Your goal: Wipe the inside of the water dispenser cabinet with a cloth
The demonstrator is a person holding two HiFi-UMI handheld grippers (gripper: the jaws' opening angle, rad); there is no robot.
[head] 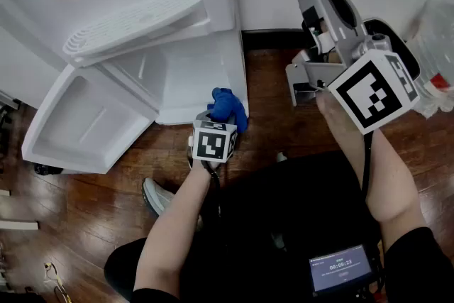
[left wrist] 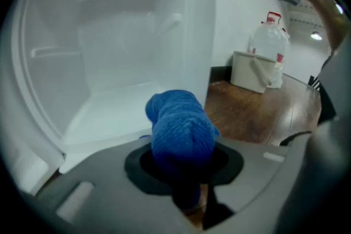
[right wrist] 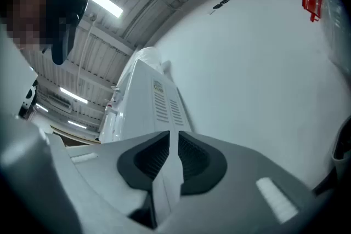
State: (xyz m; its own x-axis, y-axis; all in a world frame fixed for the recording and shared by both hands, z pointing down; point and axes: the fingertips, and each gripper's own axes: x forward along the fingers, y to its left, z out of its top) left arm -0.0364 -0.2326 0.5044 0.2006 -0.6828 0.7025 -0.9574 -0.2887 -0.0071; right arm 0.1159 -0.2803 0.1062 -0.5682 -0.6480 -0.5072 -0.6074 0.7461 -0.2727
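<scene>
Left gripper [head: 221,116] and right gripper [right wrist: 171,142] are the same build: light grey plastic shells, with black ribbed pads [right wrist: 148,159] in the jaws. Each carries a white cube with black square markers, the left cube [head: 214,142] and the right cube [head: 374,90]. A black cable [head: 367,160] comes off the right one. The person's wearing a black short-sleeved top [head: 420,259], black trousers [head: 284,202] and a pale grey shoe [head: 156,195], plus a small screen [head: 340,268] with a bluish display.

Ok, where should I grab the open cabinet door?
Probably the raised rim on the free edge of the cabinet door, opposite the hinge, coming from the outer side: that lip looks thin enough for the fingers; the broad panel does not.
</scene>
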